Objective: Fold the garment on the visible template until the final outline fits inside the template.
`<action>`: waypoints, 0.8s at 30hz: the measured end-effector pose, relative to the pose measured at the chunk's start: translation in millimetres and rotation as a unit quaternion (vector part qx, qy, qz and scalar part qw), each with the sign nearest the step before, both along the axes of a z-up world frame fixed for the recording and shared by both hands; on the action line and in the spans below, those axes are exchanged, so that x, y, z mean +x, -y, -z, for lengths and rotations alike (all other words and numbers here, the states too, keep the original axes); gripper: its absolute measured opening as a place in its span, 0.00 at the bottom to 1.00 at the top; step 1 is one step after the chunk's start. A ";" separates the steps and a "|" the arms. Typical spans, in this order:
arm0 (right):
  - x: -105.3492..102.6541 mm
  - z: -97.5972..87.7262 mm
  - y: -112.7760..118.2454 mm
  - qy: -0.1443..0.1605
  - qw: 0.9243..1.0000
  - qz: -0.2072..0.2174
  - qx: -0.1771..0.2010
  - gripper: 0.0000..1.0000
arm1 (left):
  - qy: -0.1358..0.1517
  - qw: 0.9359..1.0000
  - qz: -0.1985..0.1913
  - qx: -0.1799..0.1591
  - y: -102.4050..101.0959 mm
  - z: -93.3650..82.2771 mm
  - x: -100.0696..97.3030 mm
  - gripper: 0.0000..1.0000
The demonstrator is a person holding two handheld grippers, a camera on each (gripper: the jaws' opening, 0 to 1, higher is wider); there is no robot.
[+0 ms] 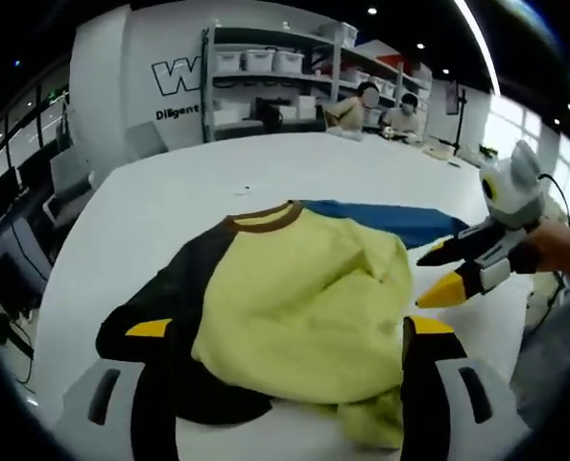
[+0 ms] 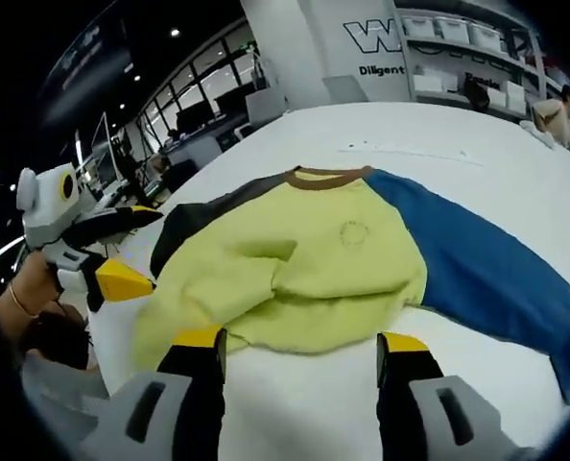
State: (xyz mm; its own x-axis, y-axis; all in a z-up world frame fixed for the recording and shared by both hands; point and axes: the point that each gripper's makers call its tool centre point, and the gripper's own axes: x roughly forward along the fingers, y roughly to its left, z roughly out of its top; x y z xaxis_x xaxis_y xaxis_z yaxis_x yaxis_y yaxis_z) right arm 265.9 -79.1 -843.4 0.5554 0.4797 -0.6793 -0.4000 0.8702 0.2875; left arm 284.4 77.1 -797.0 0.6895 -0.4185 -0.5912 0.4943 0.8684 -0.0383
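Two black, yellow-tipped grippers hang with jaws apart and gripping nothing over a yellow-green sweatshirt [image 1: 304, 307] with a brown collar, one black sleeve and one blue sleeve [image 2: 477, 269], which lies rumpled and partly doubled over on a white table [image 1: 170, 202]. Seen from the left gripper [image 1: 285, 331], the right one [image 1: 443, 274] hovers at the garment's blue-sleeve side with its tips parted; seen from the right gripper [image 2: 299, 341], the left one [image 2: 122, 250] hovers by the black sleeve [image 2: 184, 226], held in a hand [image 2: 35, 288].
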 end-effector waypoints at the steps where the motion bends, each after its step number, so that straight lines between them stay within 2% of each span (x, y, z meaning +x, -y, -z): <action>1: -1.7 0.2 -1.9 -0.001 1.000 0.001 0.003 0.58 | 0.000 1.000 0.006 0.006 1.1 0.8 -3.7 0.93; 5: -4.7 0.9 -7.1 0.000 1.000 0.005 0.011 0.53 | -0.006 1.000 0.020 0.015 5.4 2.6 -14.1 0.91; 9: -6.9 4.7 -11.8 -0.006 1.000 0.005 0.011 0.52 | -0.007 0.999 0.034 0.015 11.2 0.6 -26.1 0.79; 14: -10.5 5.0 -16.3 -0.012 1.000 0.013 0.017 0.48 | -0.016 0.998 0.044 0.032 15.0 2.9 -37.1 0.75; 19: -10.9 10.6 -19.6 -0.017 0.999 0.027 0.015 0.42 | -0.034 0.998 0.033 0.030 19.3 7.5 -53.6 0.68; 21: -8.4 11.4 -17.5 -0.021 0.998 0.063 0.020 0.34 | -0.049 0.998 0.014 0.028 16.9 11.6 -58.2 0.62; 24: -6.9 12.8 -19.7 -0.022 0.997 0.067 0.020 0.29 | -0.073 0.997 0.002 0.011 19.4 16.8 -64.4 0.55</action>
